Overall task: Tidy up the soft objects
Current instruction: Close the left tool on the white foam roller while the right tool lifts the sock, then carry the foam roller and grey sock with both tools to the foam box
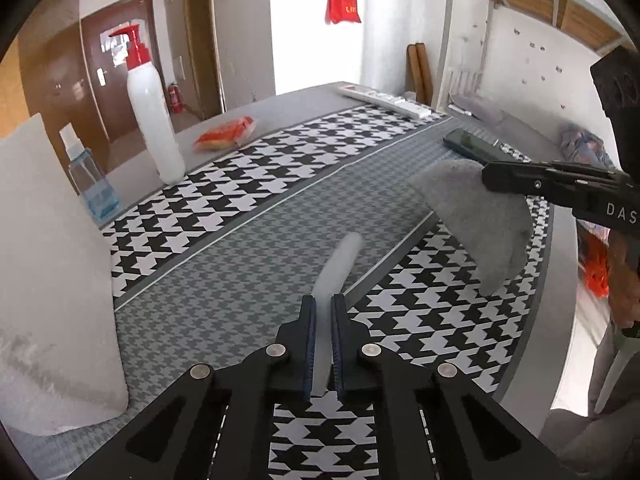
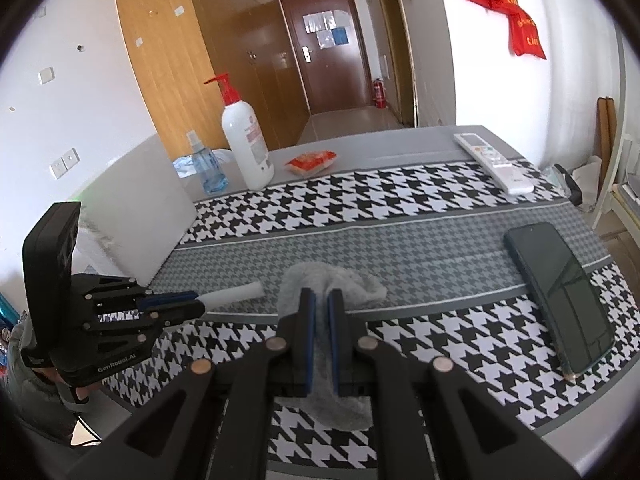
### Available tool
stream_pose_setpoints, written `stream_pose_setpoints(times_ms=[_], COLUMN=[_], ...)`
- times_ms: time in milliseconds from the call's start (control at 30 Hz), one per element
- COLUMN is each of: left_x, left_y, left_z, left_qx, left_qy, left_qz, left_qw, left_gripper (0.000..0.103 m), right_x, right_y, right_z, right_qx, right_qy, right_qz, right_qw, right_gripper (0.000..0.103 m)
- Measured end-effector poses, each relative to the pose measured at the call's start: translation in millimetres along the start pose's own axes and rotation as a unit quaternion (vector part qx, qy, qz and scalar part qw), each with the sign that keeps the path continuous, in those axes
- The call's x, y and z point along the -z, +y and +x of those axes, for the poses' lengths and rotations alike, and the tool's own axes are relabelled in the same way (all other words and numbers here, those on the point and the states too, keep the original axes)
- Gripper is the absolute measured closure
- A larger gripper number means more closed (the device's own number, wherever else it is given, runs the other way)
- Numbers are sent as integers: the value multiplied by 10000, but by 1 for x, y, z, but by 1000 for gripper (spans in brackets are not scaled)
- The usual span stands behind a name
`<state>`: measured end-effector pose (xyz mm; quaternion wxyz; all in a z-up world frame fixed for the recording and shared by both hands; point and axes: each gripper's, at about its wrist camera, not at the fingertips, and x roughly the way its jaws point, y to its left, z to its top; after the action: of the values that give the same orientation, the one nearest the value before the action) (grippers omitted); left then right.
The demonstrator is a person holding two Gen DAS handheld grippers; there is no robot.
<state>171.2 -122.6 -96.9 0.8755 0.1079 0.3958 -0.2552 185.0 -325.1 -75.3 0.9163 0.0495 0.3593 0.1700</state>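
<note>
My left gripper (image 1: 324, 300) is shut on a white soft strip (image 1: 340, 260), which sticks out ahead of the fingers just above the houndstooth tablecloth (image 1: 240, 200). To its right, my right gripper (image 1: 486, 178) is shut on a grey fuzzy cloth (image 1: 476, 216) that hangs down from it above the table. In the right wrist view the grey cloth (image 2: 320, 276) bunches between and beyond the right gripper (image 2: 324, 294). The left gripper (image 2: 198, 302) comes in from the left with the white strip (image 2: 240, 293) pointing toward the cloth.
A white pump bottle (image 1: 152, 120), a blue spray bottle (image 1: 90, 184) and an orange packet (image 1: 226, 134) stand at the table's far side. A dark phone (image 2: 560, 296) and a white remote (image 2: 494, 162) lie to the right. A pale pillow-like block (image 1: 48, 280) stands at the left edge.
</note>
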Motion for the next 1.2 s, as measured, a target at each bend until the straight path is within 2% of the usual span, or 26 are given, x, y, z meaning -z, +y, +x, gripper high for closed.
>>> stream_pose_setpoints(times_ms=[433,567,767,1100,1200], left_x=[-1,0,-3,-9,-12], left_y=[-1,2,7,18,20], left_z=[-31,-42,-54,-85,-92], left_qx=[-200,-360,-563,-683,-840], left_qy=[-380,-497,-677,-1087,-1201], left_qz=[-118,-197,-302,-472,-484], left_qw=[9990,9979,9957,9906,9880], left_gripper=[95,95,95,95,95], right_x=[-6,-9,-15,-29,-33], right_y=[21,29,40,60,65], right_z=[-18,-23,-26,-35,-36], right_qx=[-75,-100,-134,-228,-263], right_qy=[-242,-333,-425,-682,-746], right_qz=[-206,-280,-386,-557,-616], right_qw=[9995,9990,9983,9959,9950], right_gripper=[94,94,94,94,94])
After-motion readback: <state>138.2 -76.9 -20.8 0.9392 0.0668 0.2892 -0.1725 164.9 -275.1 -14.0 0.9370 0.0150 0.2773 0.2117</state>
